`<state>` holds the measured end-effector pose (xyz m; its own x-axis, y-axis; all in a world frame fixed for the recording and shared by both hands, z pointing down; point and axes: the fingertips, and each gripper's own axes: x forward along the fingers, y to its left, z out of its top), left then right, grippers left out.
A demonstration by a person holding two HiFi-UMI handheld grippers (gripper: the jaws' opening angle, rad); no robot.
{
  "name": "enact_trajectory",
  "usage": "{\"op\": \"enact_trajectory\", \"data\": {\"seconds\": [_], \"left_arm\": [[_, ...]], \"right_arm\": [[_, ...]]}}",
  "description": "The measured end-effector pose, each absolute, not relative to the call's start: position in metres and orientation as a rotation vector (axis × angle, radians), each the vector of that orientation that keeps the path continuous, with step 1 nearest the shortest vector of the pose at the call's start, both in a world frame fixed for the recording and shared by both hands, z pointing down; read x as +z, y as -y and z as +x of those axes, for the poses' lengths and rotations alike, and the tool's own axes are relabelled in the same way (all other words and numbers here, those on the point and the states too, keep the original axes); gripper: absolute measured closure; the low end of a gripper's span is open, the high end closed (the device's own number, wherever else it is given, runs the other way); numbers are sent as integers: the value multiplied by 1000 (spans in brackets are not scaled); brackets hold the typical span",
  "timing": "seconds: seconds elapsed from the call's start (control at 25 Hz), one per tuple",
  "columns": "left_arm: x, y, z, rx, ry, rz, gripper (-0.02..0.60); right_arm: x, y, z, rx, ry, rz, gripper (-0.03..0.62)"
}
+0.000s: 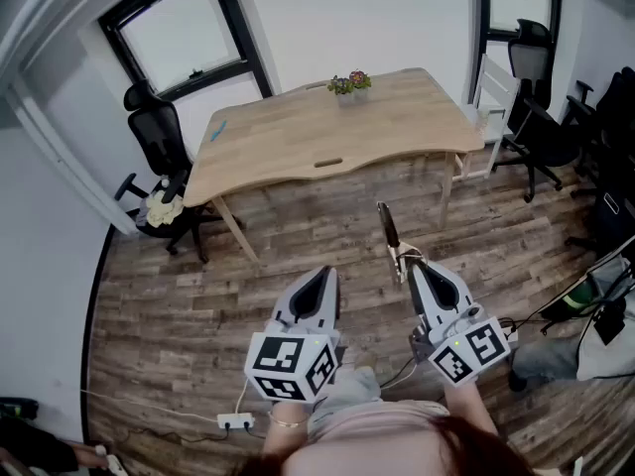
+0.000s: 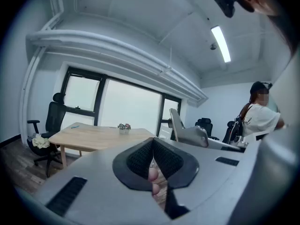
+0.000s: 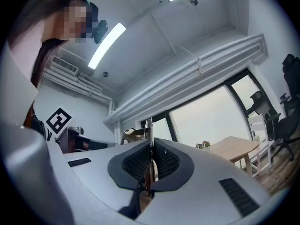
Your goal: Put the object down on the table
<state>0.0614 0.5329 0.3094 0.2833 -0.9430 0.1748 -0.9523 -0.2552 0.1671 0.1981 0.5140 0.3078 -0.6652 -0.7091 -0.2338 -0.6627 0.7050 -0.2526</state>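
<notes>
My right gripper (image 1: 415, 269) is shut on a thin, flat knife-like tool (image 1: 389, 234) with a dark blade that points away from me, over the wooden floor. In the right gripper view the tool (image 3: 149, 125) shows edge-on, pinched between the ribbed pads, its tip standing above the jaws of the right gripper (image 3: 151, 149). My left gripper (image 1: 319, 278) hangs beside it, shut with nothing held; through the slit of the left gripper (image 2: 153, 146) only a hand shows. The light wooden table (image 1: 327, 127) stands ahead, well beyond both grippers.
A small flower pot (image 1: 349, 84) sits at the table's far edge. A black office chair (image 1: 159, 132) stands left of the table, a white chair (image 1: 493, 92) and more black chairs (image 1: 541, 132) to the right. A power strip (image 1: 236, 421) lies on the floor. A seated person (image 2: 258, 116) is at right.
</notes>
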Motion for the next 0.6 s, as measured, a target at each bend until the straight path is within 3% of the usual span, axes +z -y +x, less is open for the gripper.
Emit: {"op": "enact_trajectory", "data": {"seconds": [0.6], "left_arm": [[323, -478, 30, 78, 1680, 2350, 580]], "right_arm": [[322, -459, 164, -301, -2563, -1106, 592]]}}
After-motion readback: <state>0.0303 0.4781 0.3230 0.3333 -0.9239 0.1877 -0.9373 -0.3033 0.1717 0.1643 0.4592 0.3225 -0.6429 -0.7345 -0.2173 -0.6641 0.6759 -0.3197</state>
